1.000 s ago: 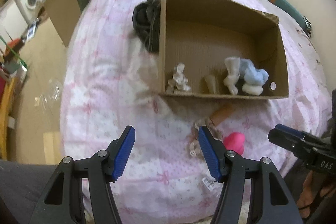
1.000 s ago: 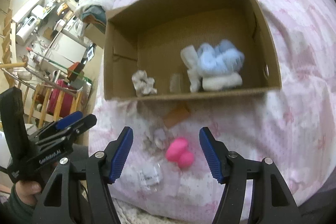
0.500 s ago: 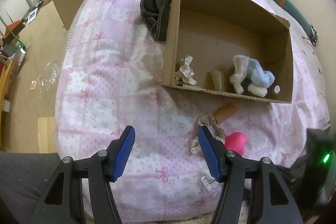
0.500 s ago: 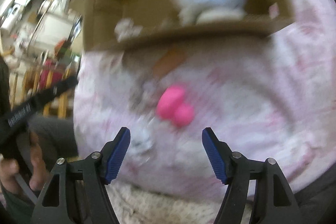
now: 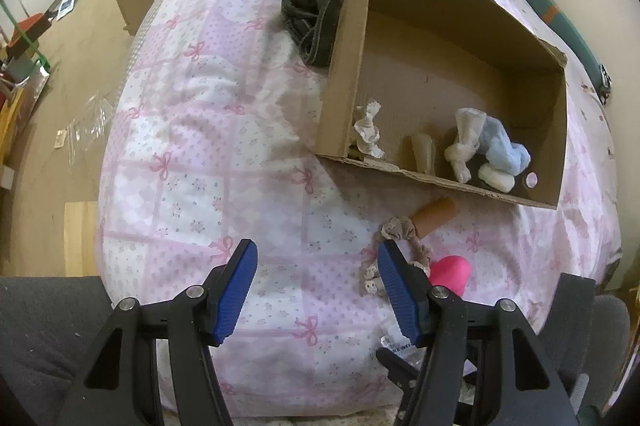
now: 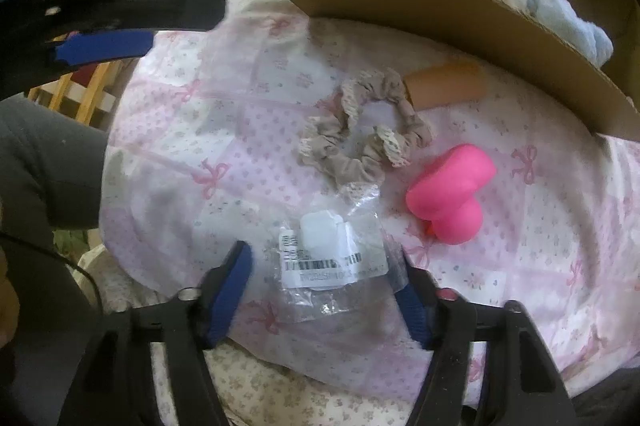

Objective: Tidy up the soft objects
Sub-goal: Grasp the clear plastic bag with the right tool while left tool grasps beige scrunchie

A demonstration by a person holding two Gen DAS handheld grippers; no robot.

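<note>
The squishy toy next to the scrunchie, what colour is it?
Bright pink; the squishy toy shows best in the right wrist view.

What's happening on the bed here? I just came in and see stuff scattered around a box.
A person is sorting soft items into the cardboard box. The right tongs sit open, straddling a clear plastic packet on the pink quilt, not closed on it. The left tongs hover open and empty. A beige scrunchie and pink squishy toy lie outside the box.
</note>
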